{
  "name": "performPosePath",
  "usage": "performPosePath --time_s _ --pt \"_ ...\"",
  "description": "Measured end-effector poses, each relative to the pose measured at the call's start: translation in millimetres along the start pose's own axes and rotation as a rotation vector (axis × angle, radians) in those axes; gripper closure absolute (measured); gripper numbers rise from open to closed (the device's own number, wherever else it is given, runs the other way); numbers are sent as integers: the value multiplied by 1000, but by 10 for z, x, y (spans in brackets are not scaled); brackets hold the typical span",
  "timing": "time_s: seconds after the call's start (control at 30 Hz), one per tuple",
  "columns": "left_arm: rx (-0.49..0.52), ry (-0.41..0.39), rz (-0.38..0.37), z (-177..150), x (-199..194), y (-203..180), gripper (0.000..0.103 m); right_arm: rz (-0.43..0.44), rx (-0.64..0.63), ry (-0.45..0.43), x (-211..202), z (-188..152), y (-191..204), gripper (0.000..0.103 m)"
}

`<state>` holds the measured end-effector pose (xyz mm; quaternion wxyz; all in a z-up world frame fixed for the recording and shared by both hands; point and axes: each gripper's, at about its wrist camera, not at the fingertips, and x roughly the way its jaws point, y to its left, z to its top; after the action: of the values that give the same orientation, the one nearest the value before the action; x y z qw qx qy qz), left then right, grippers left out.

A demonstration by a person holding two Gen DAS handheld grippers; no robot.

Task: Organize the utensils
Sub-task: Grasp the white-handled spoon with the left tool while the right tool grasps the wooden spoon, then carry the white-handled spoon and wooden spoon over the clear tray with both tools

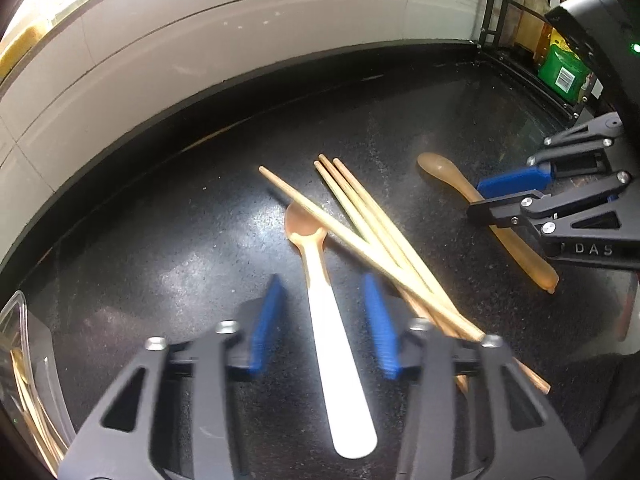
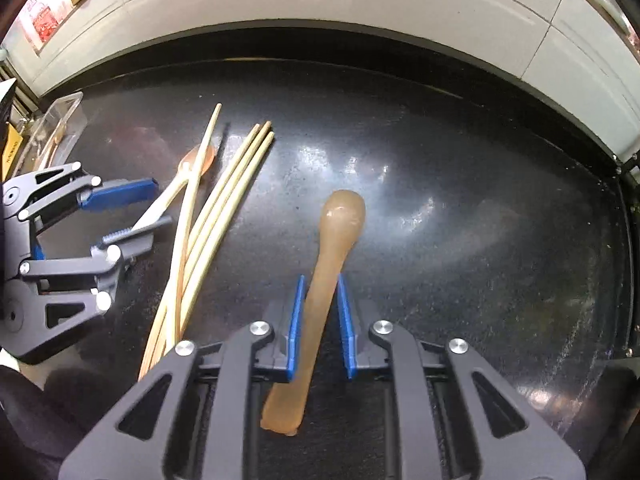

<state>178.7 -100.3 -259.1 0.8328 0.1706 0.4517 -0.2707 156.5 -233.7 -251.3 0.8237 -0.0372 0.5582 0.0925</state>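
Far left: clear tray [image 1: 16, 320] at counter [image 1: 160, 240] edge, pale sticks inside; contents otherwise not legible.

L gripper [image 1: 320, 292]: pointed steeply down at counter. Blue pads [image 1: 266, 320] stand apart, straddling the white spoon [image 1: 340, 360] handle. Dark gap visible on both sides of handle in L wrist view, so pads not pressing; spoon lies flat on counter, not held. R wrist view shows the handle running between the same two fingers, close to the nearer one; contact there not confirmable.

White spoon: white handle, brownish bowl, bowl end toward wall [image 1: 200, 40].

Chopsticks [image 1: 384, 240]: four, loose on counter just right of white spoon. One lies across the spoon bowl and crosses the other three, which sit bunched side by side. Thick ends pass beside and under the L gripper's right finger.

Amber spoon [image 2: 324, 264]: well right of chopsticks, apart from them, flat on counter, bowl toward wall.

R gripper [image 2: 320, 284]: pointed steeply down, pads drawn in narrow and pinching the amber spoon handle approx. mid-length. Handle tail sticks out behind the pads. Spoon appears to rest on counter.

Far right: black rack [image 1: 496, 8] at counter end w/ bottles and a green pack [image 1: 564, 68].
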Motion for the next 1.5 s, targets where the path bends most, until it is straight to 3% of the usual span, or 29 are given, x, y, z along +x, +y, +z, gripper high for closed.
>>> performPosePath --time_s 0.07,0.13,0.27,0.5,0.67,0.97,1.17,1.5 --pt "10 6 23 -4 -12 -37 89 14 29 3 5 -1 4 88" --pt "-2 16 44 -6 -19 -53 91 32 60 14 -8 16 -11 90" --pt "-73 57 61 0 -83 22 92 35 84 -12 -180 44 -63 91" --pt "-91 -28 131 32 -625 49 92 14 113 -121 -757 -90 -33 91" --pt "-70 -148 168 107 -1222 -69 91 -2 125 -210 -1205 -234 -30 91" --pt "-75 -252 212 18 -1804 -303 91 -15 144 -313 -1737 -540 30 91" --pt "-134 -273 224 -51 -2076 -257 91 -8 137 -339 -1922 -640 116 91" --pt "-219 -243 263 -244 -2303 -86 92 11 76 -333 -1985 -625 427 91"
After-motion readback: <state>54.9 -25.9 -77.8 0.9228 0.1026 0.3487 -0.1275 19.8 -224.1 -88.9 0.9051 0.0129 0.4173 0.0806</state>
